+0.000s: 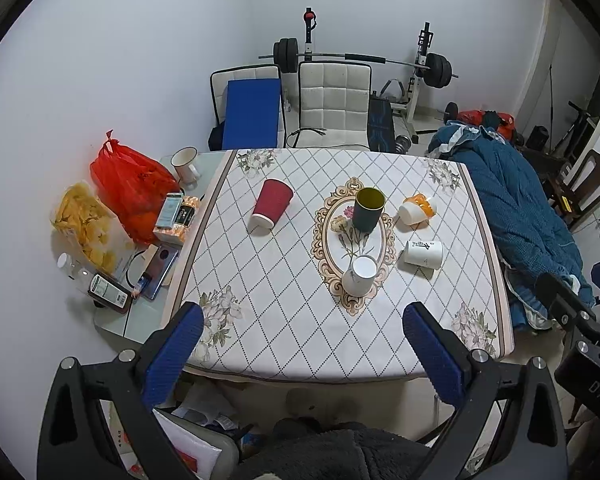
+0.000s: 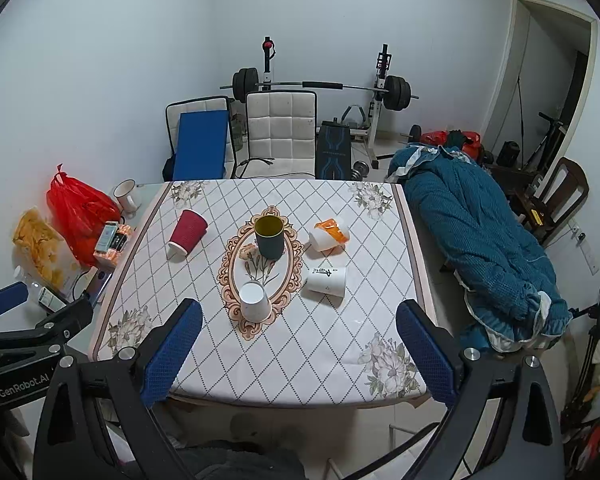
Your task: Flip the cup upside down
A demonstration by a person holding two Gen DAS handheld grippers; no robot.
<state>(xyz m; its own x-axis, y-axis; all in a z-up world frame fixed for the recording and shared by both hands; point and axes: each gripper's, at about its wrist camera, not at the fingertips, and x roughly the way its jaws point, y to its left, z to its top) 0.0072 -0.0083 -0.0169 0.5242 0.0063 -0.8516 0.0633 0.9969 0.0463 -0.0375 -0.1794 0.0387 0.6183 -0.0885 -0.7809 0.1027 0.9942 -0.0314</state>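
Several cups stand or lie on the patterned tablecloth point(image 1: 284, 320) point(image 2: 300, 360). A dark green cup point(image 1: 369, 209) point(image 2: 270, 237) stands upright, mouth up, at the centre. A small white cup point(image 1: 360, 275) point(image 2: 254, 301) stands nearer me, its mouth tilted toward the camera. A red paper cup point(image 1: 270, 208) point(image 2: 187, 232) leans at the left, wide end down. An orange-and-white cup point(image 1: 417, 209) point(image 2: 329, 233) and a white cup with a black character point(image 1: 423, 254) point(image 2: 326, 279) lie on their sides at the right. My left gripper point(image 1: 304, 324) and right gripper point(image 2: 300, 320) are open, empty, over the table's near edge.
A red bag point(image 1: 134, 184) point(image 2: 80, 214), a bag of chips point(image 1: 86, 226), a white mug point(image 1: 185, 165) point(image 2: 127, 196), boxes and a phone point(image 1: 158, 270) crowd the glass side table at left. Chairs point(image 1: 334, 106) and a barbell rack point(image 1: 356, 58) stand behind. A blue quilt point(image 2: 480, 240) lies right.
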